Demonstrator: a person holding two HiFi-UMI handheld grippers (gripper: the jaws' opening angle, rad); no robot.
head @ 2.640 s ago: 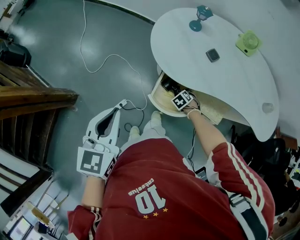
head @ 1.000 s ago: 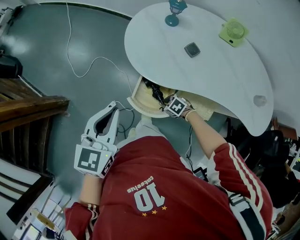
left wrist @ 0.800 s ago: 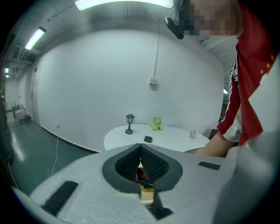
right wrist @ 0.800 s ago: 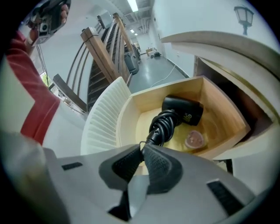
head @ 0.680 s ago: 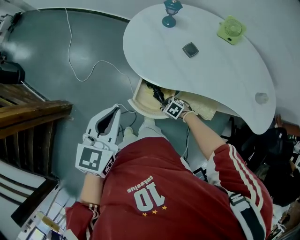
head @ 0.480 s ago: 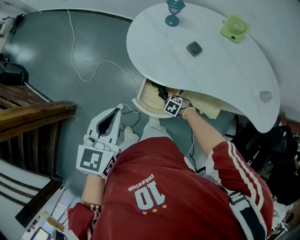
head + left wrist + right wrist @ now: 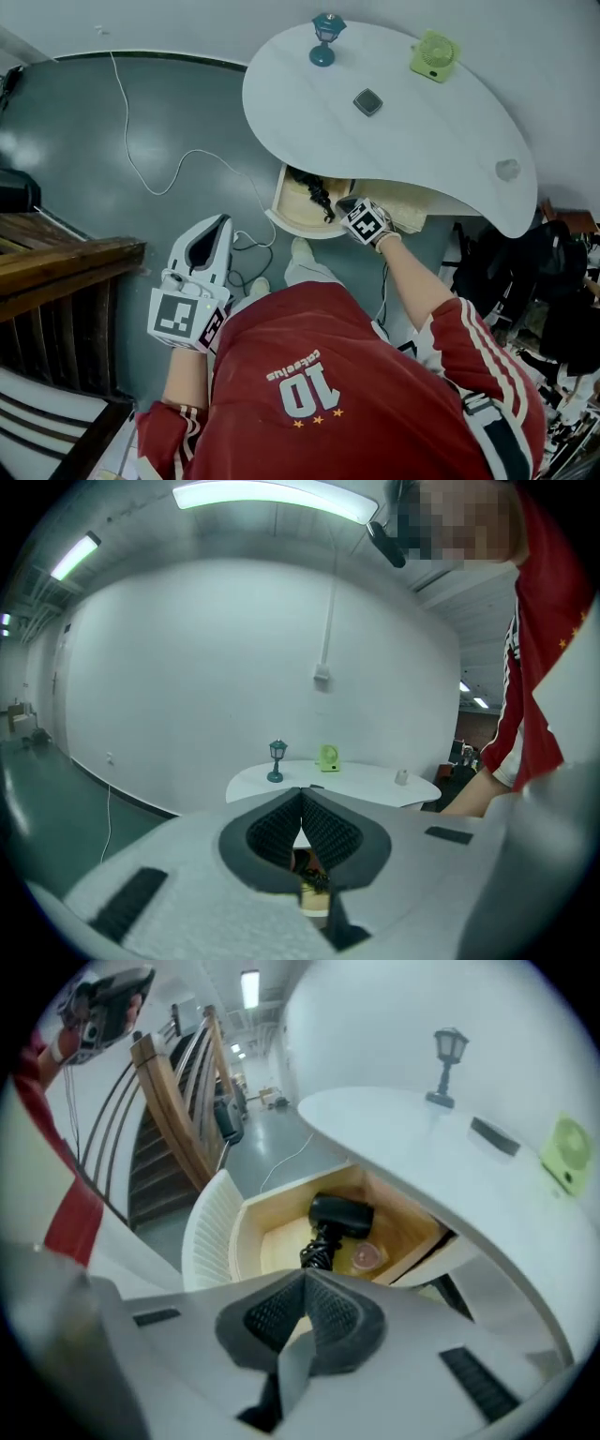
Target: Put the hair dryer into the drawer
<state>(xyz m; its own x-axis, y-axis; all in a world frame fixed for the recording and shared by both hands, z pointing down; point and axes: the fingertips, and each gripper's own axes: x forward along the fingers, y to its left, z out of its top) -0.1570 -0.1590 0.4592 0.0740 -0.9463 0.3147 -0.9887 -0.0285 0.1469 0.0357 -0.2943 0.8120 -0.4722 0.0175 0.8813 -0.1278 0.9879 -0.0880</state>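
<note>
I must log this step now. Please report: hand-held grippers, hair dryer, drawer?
Left hand-held gripper shut, empty. Right hand-held gripper shut, empty, above the drawer. Hair dryer lies inside the open drawer. Nothing seen blocking.

Place: large indoor hall set up as staged test space
Evidence:
- glossy grey-green painted floor [image 7: 94,141]
- bare white wall [image 7: 187,667]
- ceiling strip light [image 7: 272,494]
- wooden staircase with railing [image 7: 178,1101]
- loose white cable [image 7: 178,164] trailing across floor
- lone white curved desk [image 7: 422,122] with open drawer [image 7: 292,228]
- on desk: small lantern ornament [image 7: 324,37], green mini fan [image 7: 431,54]
- dark clutter [image 7: 553,281] heaped beside desk
</note>
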